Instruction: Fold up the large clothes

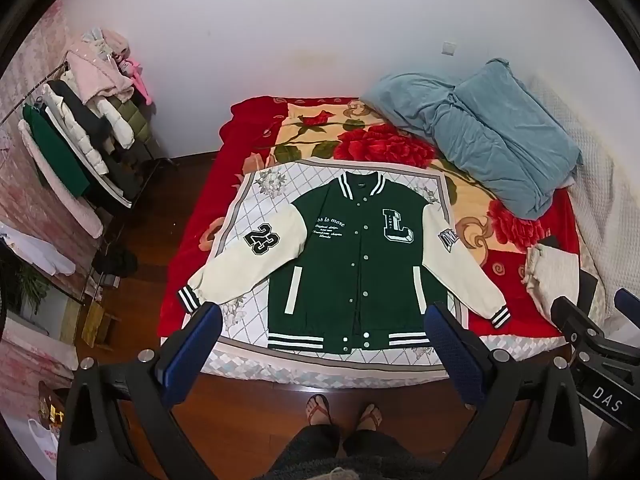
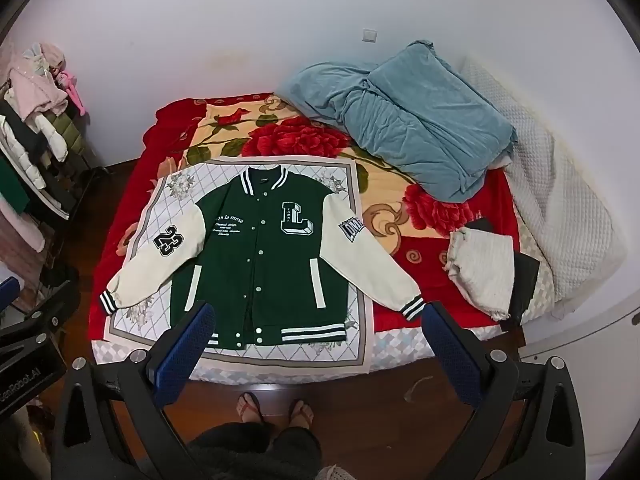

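Small chest script on jacket (image 1: pixel 352 256) hard to read. Left gripper (image 1: pixel 322 320) and right gripper (image 2: pixel 320 318) both spread wide, empty, above bed's (image 2: pixel 440 344) near edge. Clothes rack (image 1: pixel 80 136) mostly cut off in right view. Jacket flat on patterned cloth (image 1: pixel 248 216) at near edge, collar toward wall, sleeves spread sideways.

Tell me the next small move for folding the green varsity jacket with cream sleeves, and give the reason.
Probably bring the left gripper down to the striped cuff of the "23" sleeve, to fold it across the chest. The green varsity jacket with cream sleeves lies flat, snapped shut, both sleeves spread wide on the white quilted mat; both grippers hang open above it, the right gripper holding nothing.
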